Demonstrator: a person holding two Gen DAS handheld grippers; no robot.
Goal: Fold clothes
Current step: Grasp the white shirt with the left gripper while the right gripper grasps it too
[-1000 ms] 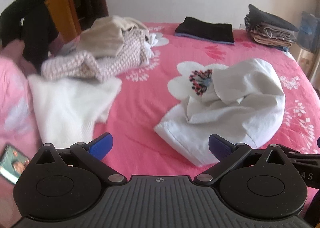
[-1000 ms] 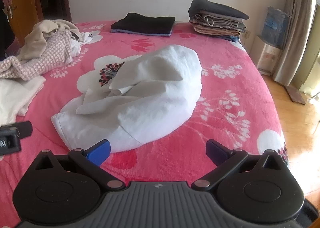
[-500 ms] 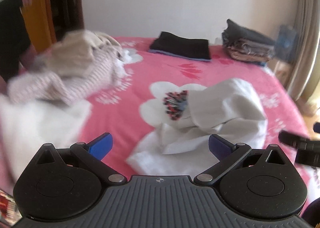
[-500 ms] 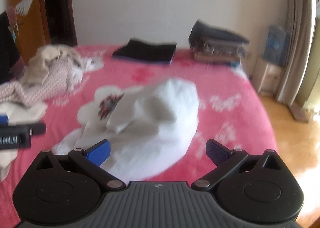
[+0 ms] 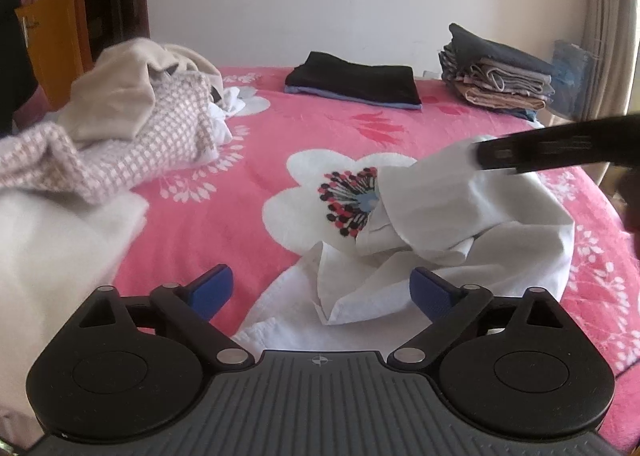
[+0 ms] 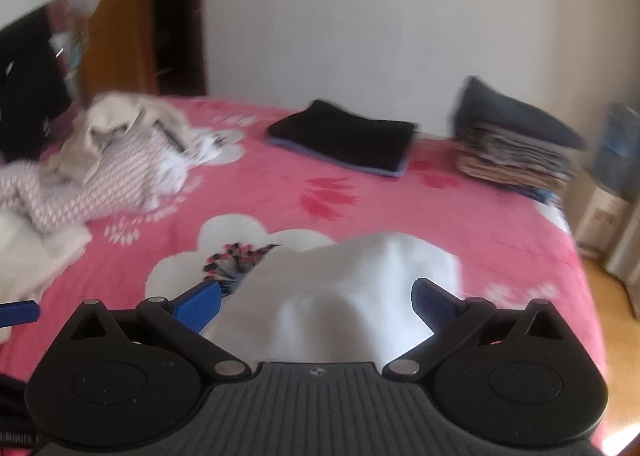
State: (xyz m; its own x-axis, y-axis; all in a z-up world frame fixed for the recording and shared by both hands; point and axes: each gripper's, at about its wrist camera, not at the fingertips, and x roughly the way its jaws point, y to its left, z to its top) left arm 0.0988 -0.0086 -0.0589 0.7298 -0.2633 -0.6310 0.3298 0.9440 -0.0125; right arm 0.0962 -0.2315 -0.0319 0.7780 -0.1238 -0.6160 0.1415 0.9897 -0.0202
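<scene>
A crumpled white garment (image 5: 460, 216) lies on the pink flowered bed cover (image 5: 248, 184). My left gripper (image 5: 320, 284) hovers low over the garment's near edge. Its jaws are closing, still wide, with a fold of the cloth between the blue pads and neither pad pressing on it. In the right wrist view the same white garment (image 6: 360, 276) bulges up between the wide jaws of my right gripper (image 6: 316, 296), untouched by its pads. A dark finger of the right gripper (image 5: 560, 152) reaches in over the garment's far side in the left wrist view.
A heap of unfolded clothes (image 5: 132, 124) and a white cloth (image 5: 52, 248) lie at the left. A folded black garment (image 5: 356, 80) and a stack of folded clothes (image 5: 500, 76) sit by the far wall. The bed ends at a wooden floor (image 6: 600, 296) on the right.
Both grippers have come in closer to the white garment. The right one swung left over it and now shows in the left wrist view. The left jaws have narrowed a little.
</scene>
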